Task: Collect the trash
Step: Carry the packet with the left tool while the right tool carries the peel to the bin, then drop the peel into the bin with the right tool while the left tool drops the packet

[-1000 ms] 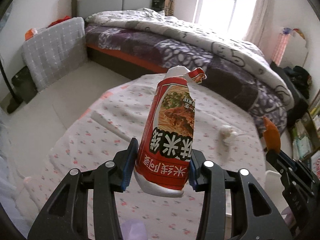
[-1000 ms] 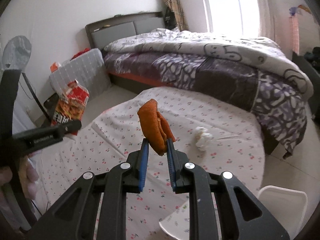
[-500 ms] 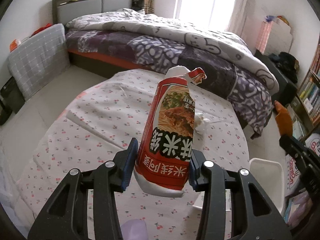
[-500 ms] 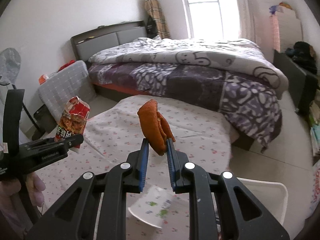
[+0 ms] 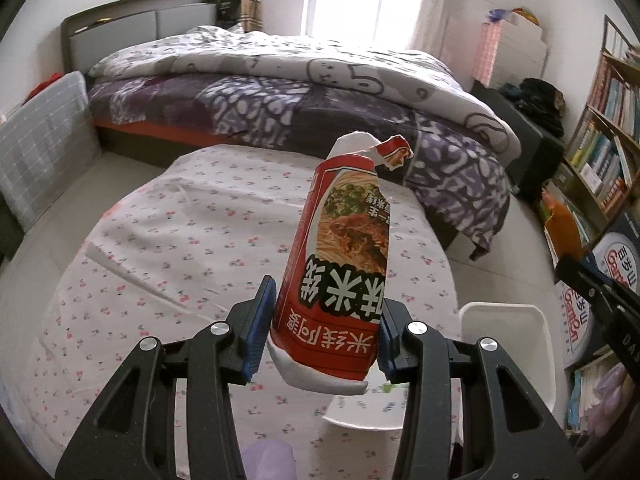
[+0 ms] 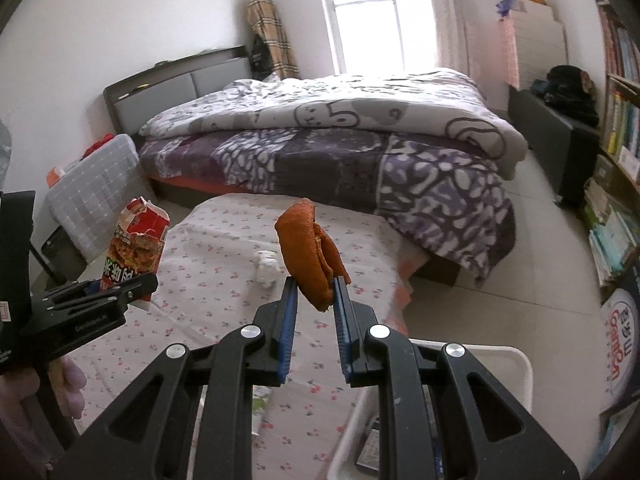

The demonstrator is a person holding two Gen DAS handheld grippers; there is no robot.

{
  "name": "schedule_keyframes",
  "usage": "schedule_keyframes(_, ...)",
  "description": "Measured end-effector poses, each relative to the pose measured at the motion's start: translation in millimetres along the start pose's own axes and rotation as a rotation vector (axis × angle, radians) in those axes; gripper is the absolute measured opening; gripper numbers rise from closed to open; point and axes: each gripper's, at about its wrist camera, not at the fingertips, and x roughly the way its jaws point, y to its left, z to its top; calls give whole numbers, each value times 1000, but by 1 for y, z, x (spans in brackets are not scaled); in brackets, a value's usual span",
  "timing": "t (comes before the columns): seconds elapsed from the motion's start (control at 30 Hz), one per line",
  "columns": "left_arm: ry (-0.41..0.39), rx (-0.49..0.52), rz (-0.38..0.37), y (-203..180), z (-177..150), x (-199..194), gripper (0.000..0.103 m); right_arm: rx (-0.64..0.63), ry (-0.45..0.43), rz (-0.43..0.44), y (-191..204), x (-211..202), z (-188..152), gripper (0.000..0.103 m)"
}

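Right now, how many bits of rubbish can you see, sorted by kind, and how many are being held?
Red noodle packet: 1, clamped in the left gripper
Orange peel: 1, clamped in the right gripper
Crumpled white tissue: 1, lying on the floral tablecloth
Total: 3 pieces, 2 held, 1 on the table.

Open floral tablecloth [image 5: 192,240] ahead; white bin [image 5: 504,344] beside, bed [image 5: 304,92] beyond
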Motion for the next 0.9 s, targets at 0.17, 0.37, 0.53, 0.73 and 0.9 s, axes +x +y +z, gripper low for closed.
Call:
schedule_keyframes(0.17, 10, 39, -25, -24, -3, 6, 42, 37, 11, -42, -27, -6, -4, 19)
schedule_keyframes(0.37, 29, 89, -73, -53, -9, 12, 42, 73, 22, -91, -55, -13, -9, 19)
schedule_keyframes(0.53, 40, 128, -126, -77, -15, 15, 42, 109, 29, -123, -77, -20, -14, 19)
schedule_keyframes(0.73, 54, 175, -173, -106, -20, 20, 42, 170, 31, -164, -102, -29, -19, 28)
schedule_keyframes(0.9, 68, 210, -224, -130, -25, 22, 42, 230, -2, -211, -123, -41, -19, 51)
